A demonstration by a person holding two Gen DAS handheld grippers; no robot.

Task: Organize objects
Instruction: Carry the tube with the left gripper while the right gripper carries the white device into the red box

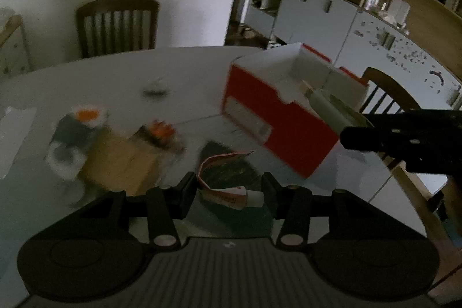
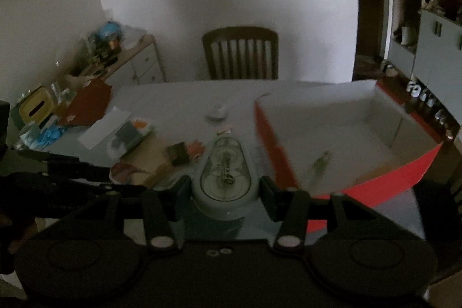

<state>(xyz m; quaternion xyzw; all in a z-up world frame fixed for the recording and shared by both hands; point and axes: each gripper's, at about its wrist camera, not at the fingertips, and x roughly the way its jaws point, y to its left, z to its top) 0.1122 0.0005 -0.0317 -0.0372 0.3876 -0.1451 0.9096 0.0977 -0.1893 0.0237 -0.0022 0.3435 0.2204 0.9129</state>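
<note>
Right gripper of mine pinches the grey oval correction-tape dispenser beside the red-sided open box; only the left view shows my left gripper holding a crumpled tube

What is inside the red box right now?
The red box is open. From the right wrist view, its white floor shows one thin greenish streak, too blurred to identify, and a white divider at the far end. The near wall hides the closest strip of floor.
</note>
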